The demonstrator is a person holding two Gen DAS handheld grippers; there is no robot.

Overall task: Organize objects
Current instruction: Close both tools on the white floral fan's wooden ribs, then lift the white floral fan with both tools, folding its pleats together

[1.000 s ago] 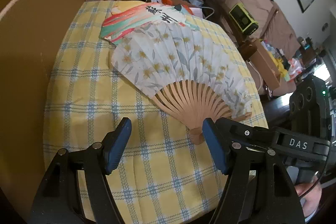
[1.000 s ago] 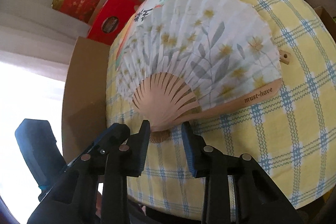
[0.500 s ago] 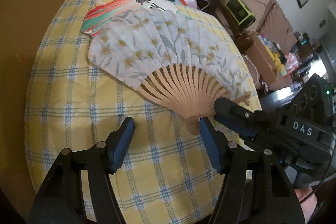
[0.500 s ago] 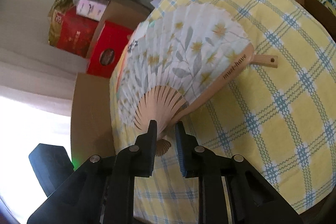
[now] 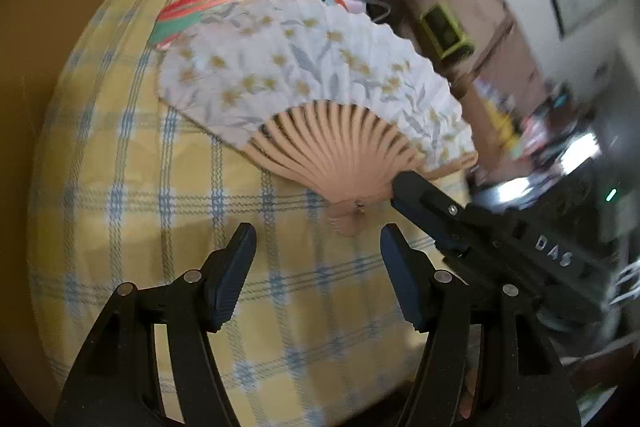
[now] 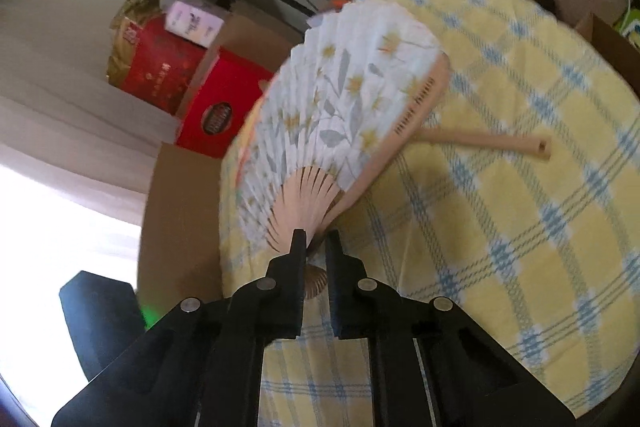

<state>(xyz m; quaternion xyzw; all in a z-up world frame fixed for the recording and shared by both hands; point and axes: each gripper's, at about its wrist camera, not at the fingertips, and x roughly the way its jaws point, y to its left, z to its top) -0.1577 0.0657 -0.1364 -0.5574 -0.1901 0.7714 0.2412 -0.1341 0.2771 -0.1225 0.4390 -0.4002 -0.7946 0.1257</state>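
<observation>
An open white folding fan (image 5: 304,87) with yellow flowers and wooden ribs is tilted up off the yellow checked tablecloth (image 5: 132,211). My right gripper (image 6: 316,247) is shut on the fan's (image 6: 340,107) base near the pivot; it also shows in the left wrist view (image 5: 404,187). A second fan with a red and green print (image 5: 192,11) lies under the white one; its wooden handle (image 6: 488,143) sticks out on the cloth. My left gripper (image 5: 318,259) is open and empty just in front of the pivot.
A cardboard sheet (image 5: 44,39) stands along the table's left side. Red boxes (image 6: 188,83) are stacked beyond the table. The table's right edge drops to a cluttered room with a brown sofa (image 5: 472,7) and cardboard boxes.
My right gripper closed on the white fan's base and lifted its right side, showing the other fan's handle. My left gripper stayed open and moved closer to the pivot.
</observation>
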